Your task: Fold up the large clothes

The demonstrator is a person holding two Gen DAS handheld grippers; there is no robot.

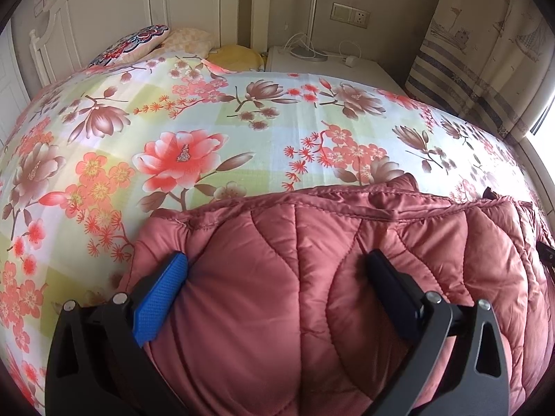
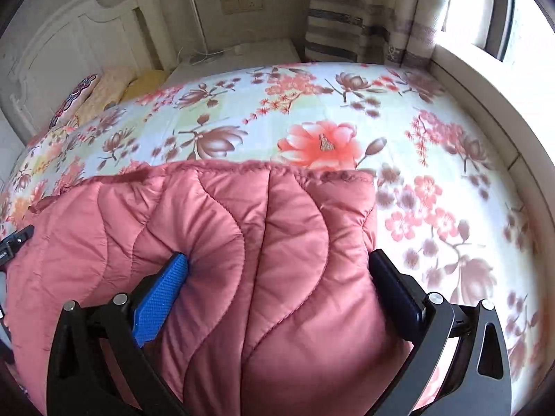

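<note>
No text, brand, number or sign can be read in either view; the wall socket plate at 12 o'clock bears no legible marking; a small label on the black part at 9 o'clock in the right view is too blurred to read.

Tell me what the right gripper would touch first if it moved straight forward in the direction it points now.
The pink quilted coat: it already bulges between the open fingers of the right gripper. Beyond its far hem lies the flowered bedsheet.
</note>
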